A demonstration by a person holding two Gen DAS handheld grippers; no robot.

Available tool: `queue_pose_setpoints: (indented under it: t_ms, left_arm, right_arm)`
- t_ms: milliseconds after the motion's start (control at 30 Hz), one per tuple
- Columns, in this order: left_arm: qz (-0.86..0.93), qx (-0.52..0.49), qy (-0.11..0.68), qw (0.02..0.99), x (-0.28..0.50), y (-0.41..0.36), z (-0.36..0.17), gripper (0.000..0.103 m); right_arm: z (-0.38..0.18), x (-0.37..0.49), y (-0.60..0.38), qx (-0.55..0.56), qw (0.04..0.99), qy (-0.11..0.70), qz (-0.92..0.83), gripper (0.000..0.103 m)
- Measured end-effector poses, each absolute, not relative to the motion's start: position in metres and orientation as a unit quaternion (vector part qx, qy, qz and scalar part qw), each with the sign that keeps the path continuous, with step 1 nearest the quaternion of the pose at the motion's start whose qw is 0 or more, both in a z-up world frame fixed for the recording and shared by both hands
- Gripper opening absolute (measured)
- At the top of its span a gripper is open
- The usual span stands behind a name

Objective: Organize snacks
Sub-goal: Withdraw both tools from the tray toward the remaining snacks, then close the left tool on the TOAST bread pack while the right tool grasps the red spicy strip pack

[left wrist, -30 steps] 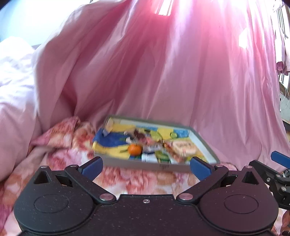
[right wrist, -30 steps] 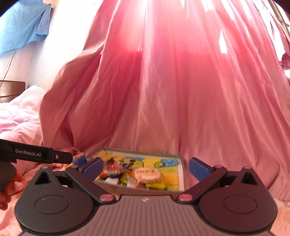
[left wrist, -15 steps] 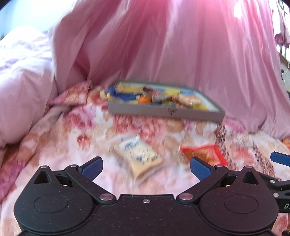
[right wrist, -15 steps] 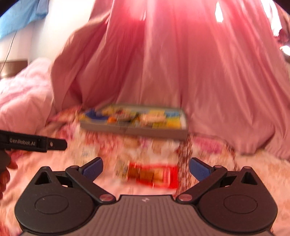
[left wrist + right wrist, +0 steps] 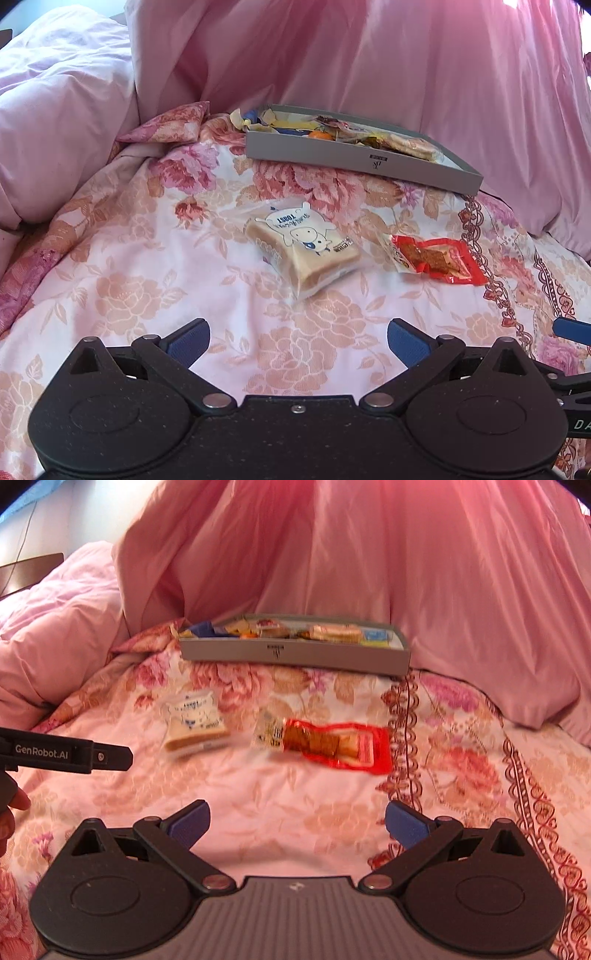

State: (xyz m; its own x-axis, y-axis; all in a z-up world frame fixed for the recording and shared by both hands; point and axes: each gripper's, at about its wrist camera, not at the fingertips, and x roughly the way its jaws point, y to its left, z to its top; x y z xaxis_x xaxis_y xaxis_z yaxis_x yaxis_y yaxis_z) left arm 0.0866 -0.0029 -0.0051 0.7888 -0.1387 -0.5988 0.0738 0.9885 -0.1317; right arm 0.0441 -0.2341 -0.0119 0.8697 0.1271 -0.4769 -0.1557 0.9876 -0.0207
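On the floral bedspread (image 5: 155,280), at about twelve o'clock from the left gripper (image 5: 298,339): toast packet (image 5: 301,245), lying flat, jaws spread wide and empty, well short of it. Risk there: slick wrapper sliding on soft quilt, or a pinch of fabric along with the film.

Further right, at one o'clock: red snack pouch (image 5: 437,260), near the toast but apart. Dead ahead of the right gripper (image 5: 297,821), also gaping wide, holding nothing. Thin and flat, so likely to skid away or crumple under a shallow bite.

Beyond both, at twelve o'clock: grey tray (image 5: 295,655), already crowded. Danger of knocking contents out over the low rim.
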Motion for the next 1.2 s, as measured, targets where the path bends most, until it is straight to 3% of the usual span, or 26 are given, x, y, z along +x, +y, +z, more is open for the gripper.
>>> queue_pose_setpoints:
  t_ms: [600,833,1067,1200]
  left_arm:
    - [-0.061,-0.06,0.355,0.931,0.114,-0.01,-0.013,0.102]
    - [-0.016,-0.049,0.36,0.931,0.172,-0.026,-0.002,0.102]
    - [0.057,-0.154,0.397,0.903,0.242,-0.03,0.001,0.101]
    - [0.072,-0.148,0.421,0.892,0.263,-0.037,-0.006,0.099]
  right_arm:
    - [-0.023,0.07,-0.245,-0.018,0.962,0.264,0.064,0.103]
    - [-0.022,0.083,-0.26,-0.023,0.963,0.264,0.052,0.103]
    - [-0.018,0.116,-0.271,-0.073,0.961,0.254,0.085,0.103]
    - [-0.012,0.146,-0.273,-0.084,0.955,0.243,0.149,0.103]
